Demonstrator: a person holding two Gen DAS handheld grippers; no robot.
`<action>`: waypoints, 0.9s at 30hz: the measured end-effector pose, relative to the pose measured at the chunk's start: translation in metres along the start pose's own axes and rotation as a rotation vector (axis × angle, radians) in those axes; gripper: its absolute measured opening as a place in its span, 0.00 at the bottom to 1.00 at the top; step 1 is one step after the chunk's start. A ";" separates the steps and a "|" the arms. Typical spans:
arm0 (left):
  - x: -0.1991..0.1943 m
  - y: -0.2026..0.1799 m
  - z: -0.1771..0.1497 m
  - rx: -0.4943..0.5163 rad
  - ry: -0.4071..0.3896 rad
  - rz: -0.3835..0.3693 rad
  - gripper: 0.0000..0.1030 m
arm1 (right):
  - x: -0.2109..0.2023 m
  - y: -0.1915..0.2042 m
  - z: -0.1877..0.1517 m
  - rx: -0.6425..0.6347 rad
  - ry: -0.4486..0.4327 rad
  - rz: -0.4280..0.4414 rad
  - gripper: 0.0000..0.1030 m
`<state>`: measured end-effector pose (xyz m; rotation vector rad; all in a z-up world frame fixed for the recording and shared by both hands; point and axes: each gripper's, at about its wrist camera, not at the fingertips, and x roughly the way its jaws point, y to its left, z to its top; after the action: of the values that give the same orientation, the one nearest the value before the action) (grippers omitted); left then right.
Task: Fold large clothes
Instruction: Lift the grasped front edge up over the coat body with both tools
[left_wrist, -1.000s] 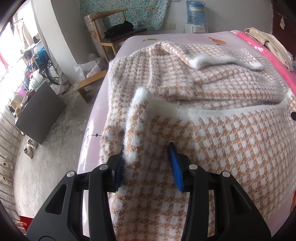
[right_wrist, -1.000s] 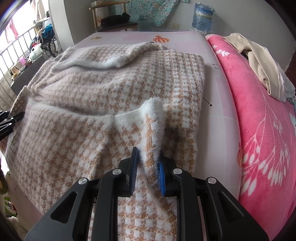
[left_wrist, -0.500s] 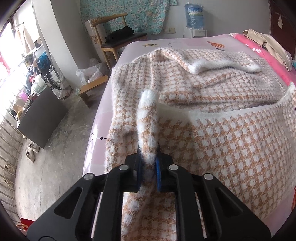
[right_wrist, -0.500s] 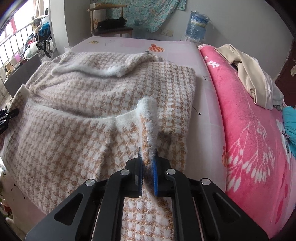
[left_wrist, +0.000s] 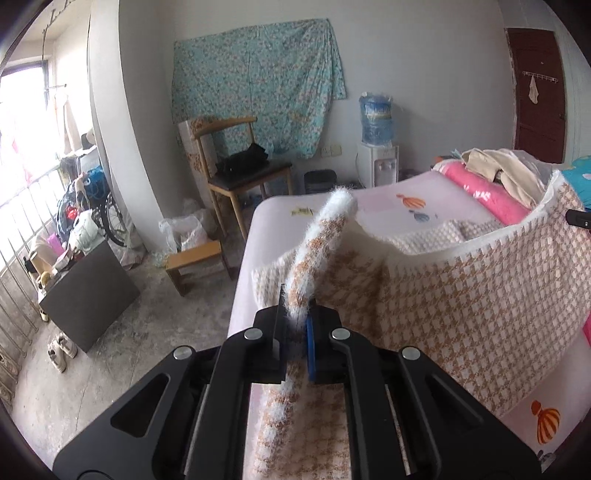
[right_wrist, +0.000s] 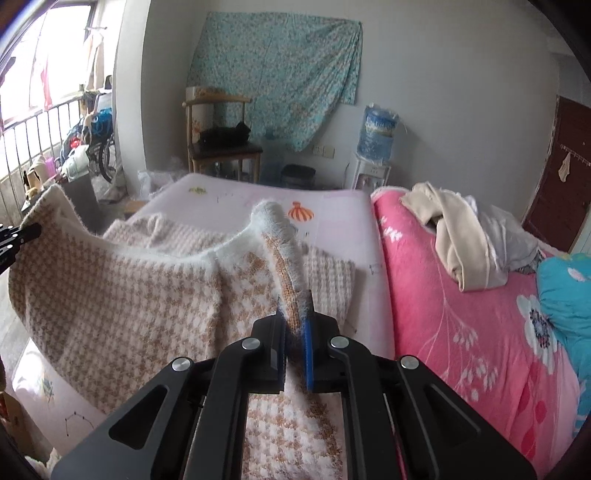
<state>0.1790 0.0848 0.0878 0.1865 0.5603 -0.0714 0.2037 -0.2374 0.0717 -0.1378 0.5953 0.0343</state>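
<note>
We have the left hand-held gripper (left_wrist: 295, 325) clenched on the fuzzy white edge of the tan-and-white houndstooth knitted garment (left_wrist: 480, 295), with the pinched fold standing up between its blue pads. Our right hand-held gripper (right_wrist: 295, 332) is likewise clenched on the garment's (right_wrist: 122, 306) furry white hem. Between the two grips, the near part of the cloth hangs raised above the pale pink bed sheet (right_wrist: 332, 206), while its far part lies on the bed. Beside it to the right lies a bright pink floral blanket (right_wrist: 461, 332) carrying a heap of cream clothes (right_wrist: 461, 236). A wooden chair (left_wrist: 236, 173) stands beyond the bed.
</note>
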 end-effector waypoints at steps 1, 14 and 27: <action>0.006 0.000 0.012 0.009 -0.016 0.005 0.07 | 0.007 -0.004 0.014 -0.001 -0.022 -0.001 0.07; 0.264 0.006 0.064 0.002 0.342 -0.039 0.08 | 0.250 -0.052 0.061 0.105 0.286 0.098 0.08; 0.268 0.063 0.066 -0.255 0.279 -0.217 0.35 | 0.277 -0.153 0.025 0.557 0.320 0.386 0.53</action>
<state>0.4468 0.1290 0.0090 -0.1156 0.8599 -0.1854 0.4580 -0.3871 -0.0454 0.5235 0.9228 0.2212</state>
